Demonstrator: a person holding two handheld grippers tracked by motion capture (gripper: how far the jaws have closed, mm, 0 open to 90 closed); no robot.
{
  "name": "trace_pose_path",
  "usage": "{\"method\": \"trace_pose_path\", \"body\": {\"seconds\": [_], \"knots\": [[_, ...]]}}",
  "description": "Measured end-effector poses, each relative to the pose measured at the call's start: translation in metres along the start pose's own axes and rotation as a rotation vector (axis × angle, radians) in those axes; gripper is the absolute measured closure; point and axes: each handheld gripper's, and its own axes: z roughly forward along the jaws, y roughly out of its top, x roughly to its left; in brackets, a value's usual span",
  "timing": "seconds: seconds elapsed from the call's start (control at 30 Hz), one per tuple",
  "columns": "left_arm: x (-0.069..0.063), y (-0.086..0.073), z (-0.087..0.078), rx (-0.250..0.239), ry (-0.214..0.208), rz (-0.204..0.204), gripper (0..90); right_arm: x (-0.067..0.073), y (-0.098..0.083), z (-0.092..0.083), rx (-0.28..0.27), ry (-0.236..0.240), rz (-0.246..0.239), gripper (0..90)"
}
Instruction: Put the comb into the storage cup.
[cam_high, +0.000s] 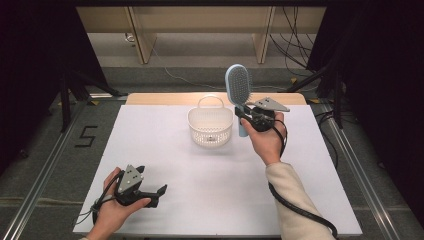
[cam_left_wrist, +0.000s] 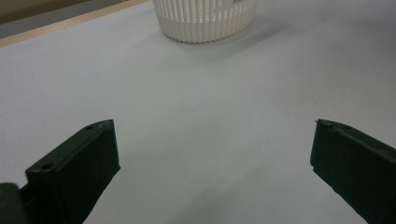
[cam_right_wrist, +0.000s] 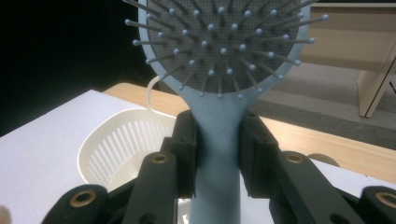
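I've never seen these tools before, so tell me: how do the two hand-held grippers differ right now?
The right gripper is raised beside the white basket, while the left gripper sits low near the table's near edge. The right one's fingers clamp a blue hairbrush by its handle, head up; the left one's fingers are spread wide with nothing between them. Both are black, trail cables and carry grey plates.

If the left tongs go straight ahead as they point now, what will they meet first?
Probably the white basket: it stands ahead of the open left tongs, with bare table between. The exact line is uncertain.
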Motion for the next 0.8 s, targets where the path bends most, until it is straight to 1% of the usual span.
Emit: {"method": "trace_pose_path", "body": {"seconds": [0.2, 0.8], "knots": [[-0.0001, 0.0, 0.0001, 0.0, -0.001, 0.0, 0.6, 0.0003, 0.0014, 0.0002, 0.004, 0.001, -0.004, 70.3], [-0.0002, 0.0001, 0.0001, 0.0, -0.001, 0.001, 0.6, 0.003, 0.007, 0.003, -0.009, 0.003, -0.008, 70.4]]}}
